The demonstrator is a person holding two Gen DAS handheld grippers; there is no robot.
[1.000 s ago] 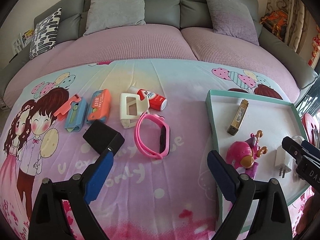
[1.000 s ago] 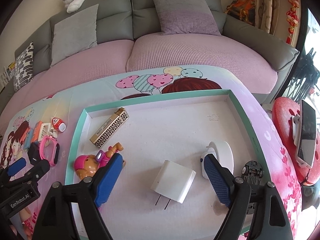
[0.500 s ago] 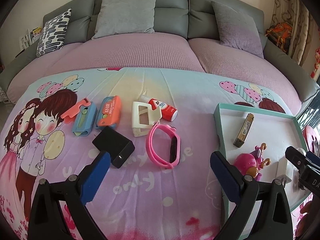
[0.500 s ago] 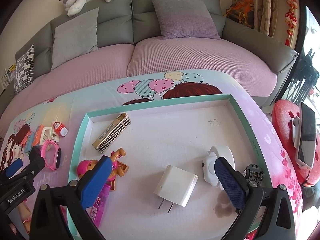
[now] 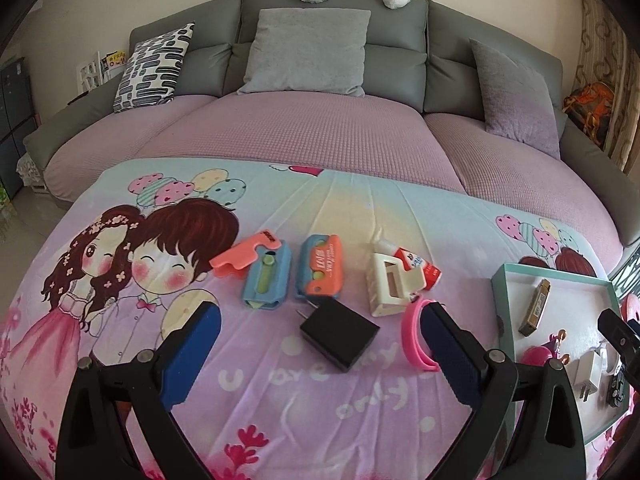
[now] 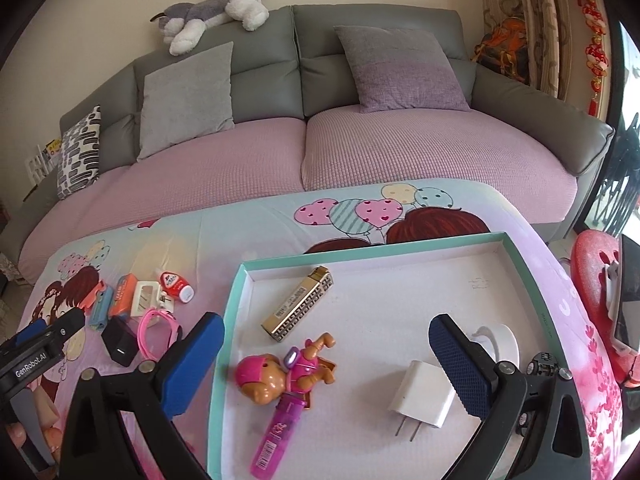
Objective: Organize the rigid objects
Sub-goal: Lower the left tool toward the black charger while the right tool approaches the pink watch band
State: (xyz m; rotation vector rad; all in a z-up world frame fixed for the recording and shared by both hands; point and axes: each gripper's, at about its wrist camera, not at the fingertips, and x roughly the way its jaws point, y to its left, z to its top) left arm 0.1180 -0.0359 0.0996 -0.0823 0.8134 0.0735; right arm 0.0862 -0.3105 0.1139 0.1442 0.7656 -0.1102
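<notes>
The left gripper, wide open and empty, frames the black charger, likely bound for the tray by the table's right edge.

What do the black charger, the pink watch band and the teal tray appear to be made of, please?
Black charger: looks like hard matte plastic, with crisp edges and metal prongs.
Pink watch band: probably soft silicone, going by its smooth, slightly glossy loop.
Teal tray: likely cardboard, with thin folded walls and a dull white inside.
</notes>
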